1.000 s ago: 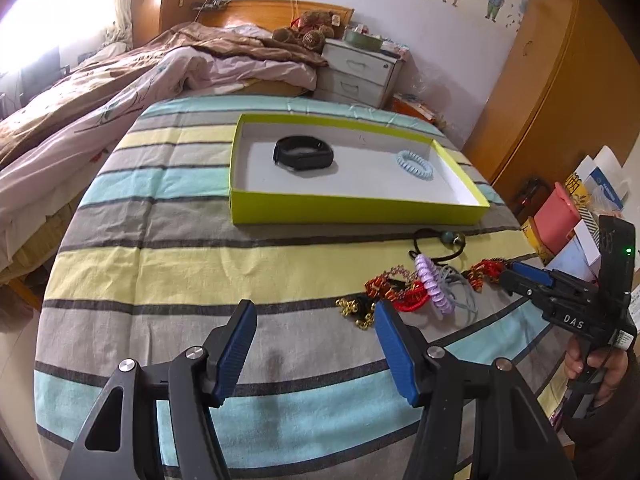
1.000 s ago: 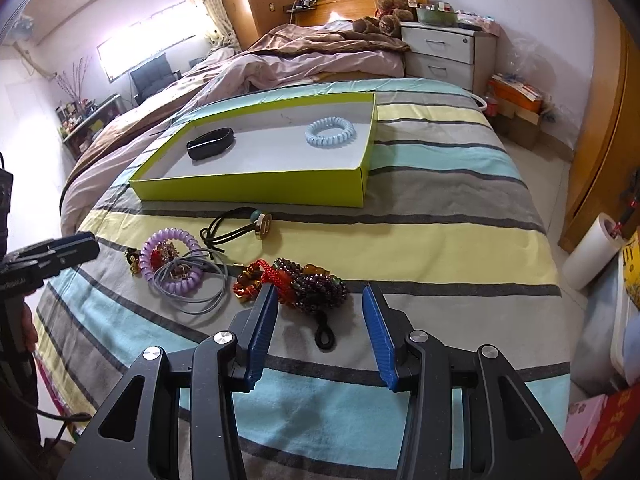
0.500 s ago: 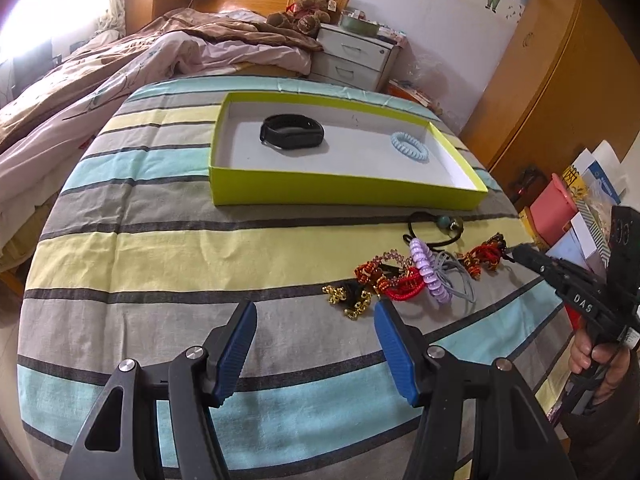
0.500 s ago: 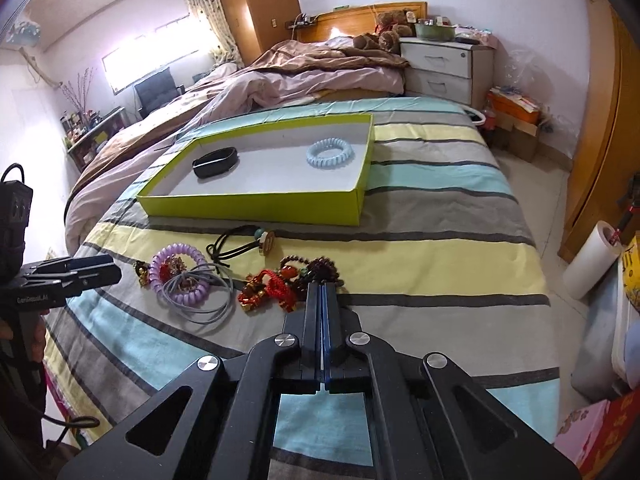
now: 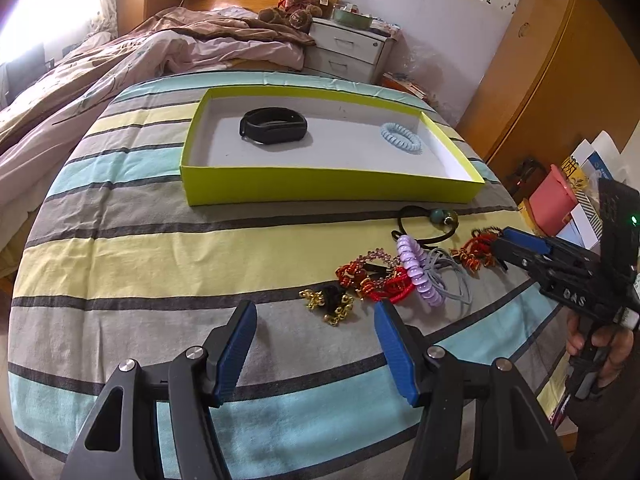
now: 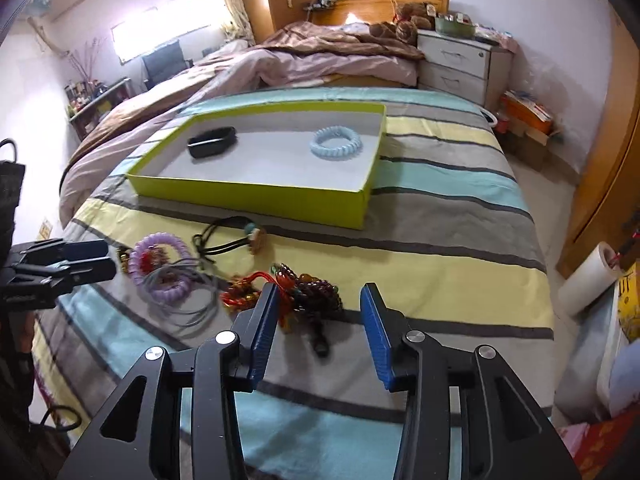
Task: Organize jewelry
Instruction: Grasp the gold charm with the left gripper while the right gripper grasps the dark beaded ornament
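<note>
A lime-green tray [image 5: 328, 190] [image 6: 256, 196] on the striped bed holds a black band [image 5: 274, 125] and a light blue coil tie [image 5: 401, 138]. In front of it lies a loose heap: purple coil tie [image 5: 418, 276] [image 6: 162, 237], grey elastics [image 6: 188, 312], red knotted bracelets [image 5: 376, 280], a gold chain piece [image 5: 332, 304], a black cord with a teal bead [image 5: 440, 216]. My left gripper [image 5: 314, 320] [image 6: 92, 258] is open just short of the gold chain. My right gripper [image 6: 320, 300] [image 5: 520, 244] has its jaws opening around a dark bead bracelet [image 6: 316, 288], pads apart from it.
The bed's right edge drops to the floor, where a paper roll [image 6: 592, 280] and boxes [image 5: 554, 204] stand. A second bed with a rumpled pink quilt [image 5: 160, 52] lies beyond the tray, with a white nightstand [image 5: 348, 52] next to it.
The right gripper's jaws stood apart, closed fully half a second ago, and now stand apart again over the dark bead bracelet. The left gripper has kept open.
</note>
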Demonstrator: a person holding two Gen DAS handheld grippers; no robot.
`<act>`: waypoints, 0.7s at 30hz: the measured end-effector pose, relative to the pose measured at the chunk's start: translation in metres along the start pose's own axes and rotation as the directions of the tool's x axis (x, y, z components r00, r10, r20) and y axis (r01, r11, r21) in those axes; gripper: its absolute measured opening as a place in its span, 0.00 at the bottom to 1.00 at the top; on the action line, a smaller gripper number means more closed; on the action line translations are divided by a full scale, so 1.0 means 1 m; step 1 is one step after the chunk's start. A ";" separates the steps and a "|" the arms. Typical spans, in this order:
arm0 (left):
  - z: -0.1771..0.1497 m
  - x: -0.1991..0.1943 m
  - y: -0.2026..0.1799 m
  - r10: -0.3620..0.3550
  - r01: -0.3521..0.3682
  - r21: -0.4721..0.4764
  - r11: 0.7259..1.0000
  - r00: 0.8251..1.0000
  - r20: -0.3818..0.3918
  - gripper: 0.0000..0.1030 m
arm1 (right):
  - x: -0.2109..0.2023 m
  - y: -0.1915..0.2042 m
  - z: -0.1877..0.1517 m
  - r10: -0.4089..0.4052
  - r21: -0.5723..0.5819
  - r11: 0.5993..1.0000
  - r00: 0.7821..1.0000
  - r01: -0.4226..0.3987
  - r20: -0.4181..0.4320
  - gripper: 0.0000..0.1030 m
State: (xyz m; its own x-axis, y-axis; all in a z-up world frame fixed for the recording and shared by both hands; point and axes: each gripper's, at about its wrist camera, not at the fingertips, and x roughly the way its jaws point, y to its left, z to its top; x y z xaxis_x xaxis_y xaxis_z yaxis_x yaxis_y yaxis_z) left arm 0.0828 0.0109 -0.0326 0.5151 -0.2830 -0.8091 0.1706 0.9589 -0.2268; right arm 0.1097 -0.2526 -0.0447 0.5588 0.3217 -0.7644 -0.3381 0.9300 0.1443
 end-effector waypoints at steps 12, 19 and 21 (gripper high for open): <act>0.001 0.005 0.001 0.014 -0.014 -0.002 1.000 1.000 -0.011 0.59 | 0.001 -0.014 0.002 0.006 0.048 0.999 1.000 -0.006 0.003 0.24; -0.001 0.007 -0.004 0.092 -0.091 0.054 0.994 0.996 -0.007 0.59 | -0.004 -0.001 -0.001 -0.087 -0.012 0.996 0.996 0.087 0.011 0.21; 0.000 0.007 -0.005 0.115 -0.114 0.063 0.991 0.993 -0.002 0.59 | -0.007 -0.003 -0.002 -0.096 0.011 0.995 0.995 0.096 0.016 0.21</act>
State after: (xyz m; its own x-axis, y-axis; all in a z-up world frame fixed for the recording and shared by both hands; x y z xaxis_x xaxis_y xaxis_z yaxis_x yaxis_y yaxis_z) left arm 0.0857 0.0037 -0.0371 0.5294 -0.1712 -0.8309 0.1628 0.9817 -0.0985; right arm 0.1052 -0.2580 -0.0413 0.6006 0.2335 -0.7647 -0.2747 0.9585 0.0769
